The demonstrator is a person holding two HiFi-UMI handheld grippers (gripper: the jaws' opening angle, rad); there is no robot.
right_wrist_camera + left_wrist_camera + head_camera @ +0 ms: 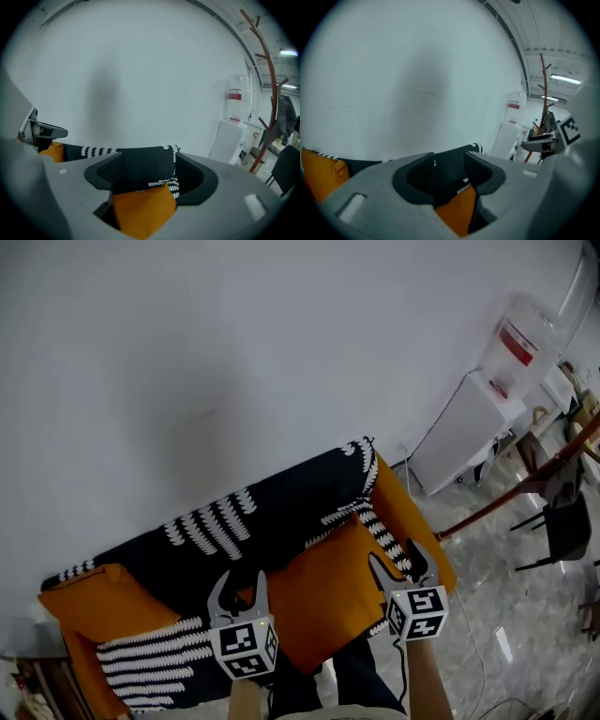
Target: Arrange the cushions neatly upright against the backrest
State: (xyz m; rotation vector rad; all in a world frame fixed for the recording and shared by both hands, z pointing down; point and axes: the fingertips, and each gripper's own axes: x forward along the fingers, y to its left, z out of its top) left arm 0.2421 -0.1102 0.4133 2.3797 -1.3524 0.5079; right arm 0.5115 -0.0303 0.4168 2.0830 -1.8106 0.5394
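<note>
Step in hand looks like the reach: nothing is being gripped yet. Left hand-held gripper [239, 589] is hovering at the left edge of the middle cushion [323, 601], with its jaws standing well apart. A cushion corner is showing between them, but the pads are not pressing on it. Right hand-held gripper [398, 568] is sitting at the cushion's right edge, also gaping and holding nothing.

The middle cushion is lying skewed on the sofa [420, 532] seat, in front of the black throw [281, 512]. The left cushion [103, 601] is slumping at the sofa's far left end.

Next move, I'd say, is to pinch both edges, tip the cushion up and push it back square.

I'm counting two orange cushions, two grippers, one sofa and one throw.
</note>
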